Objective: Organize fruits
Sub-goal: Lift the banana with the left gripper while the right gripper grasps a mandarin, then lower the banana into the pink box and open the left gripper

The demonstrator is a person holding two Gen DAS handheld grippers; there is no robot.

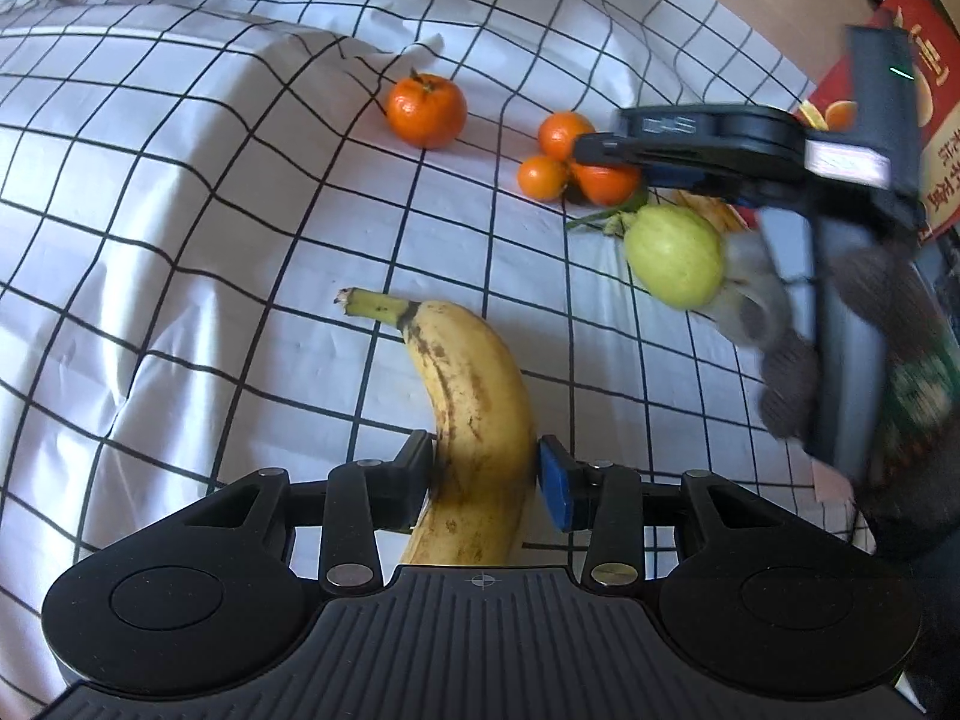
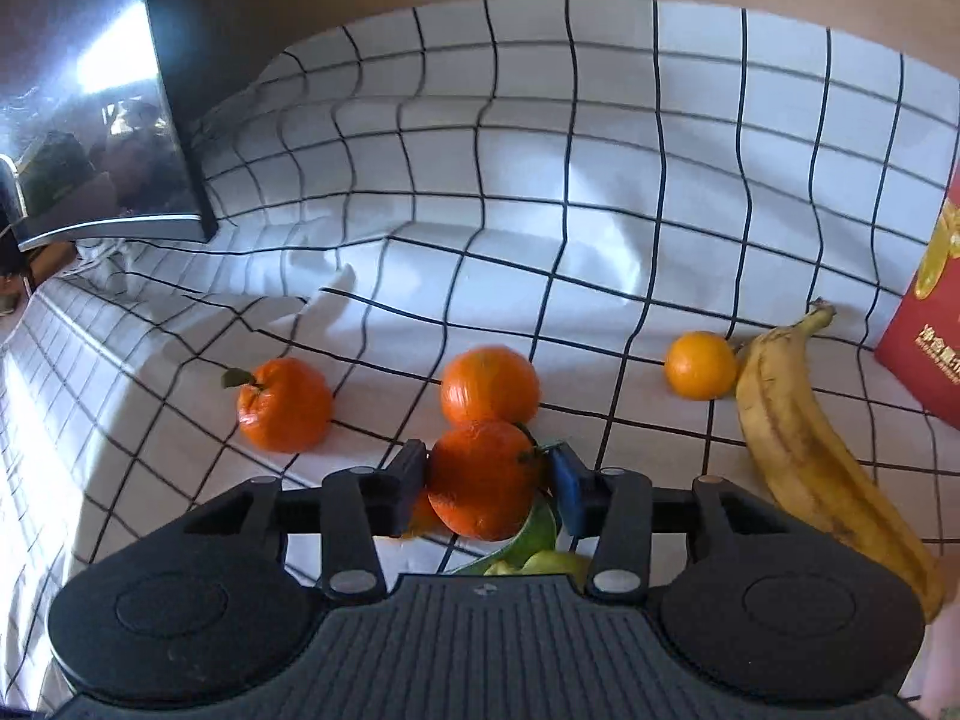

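Observation:
My left gripper point(image 1: 483, 474) is shut on a spotted yellow banana point(image 1: 474, 420) whose stem points away over the checked cloth point(image 1: 180, 240). My right gripper point(image 2: 489, 480) is shut on an orange tangerine point(image 2: 480, 480) with a green leaf. It also shows in the left wrist view point(image 1: 606, 171), reaching into a cluster of tangerines point(image 1: 543, 177). A lone tangerine point(image 1: 426, 111) lies farther back left. A green guava point(image 1: 675, 255) lies beside the cluster. In the right wrist view, two more tangerines point(image 2: 489, 384) point(image 2: 282, 405), a small orange point(image 2: 699, 365) and a second banana point(image 2: 810, 450) lie around.
A red printed box point(image 2: 927, 330) stands at the right, also in the left wrist view point(image 1: 924, 120). A dark shiny appliance point(image 2: 120, 90) stands at the back left. The cloth is wrinkled and rises at the back.

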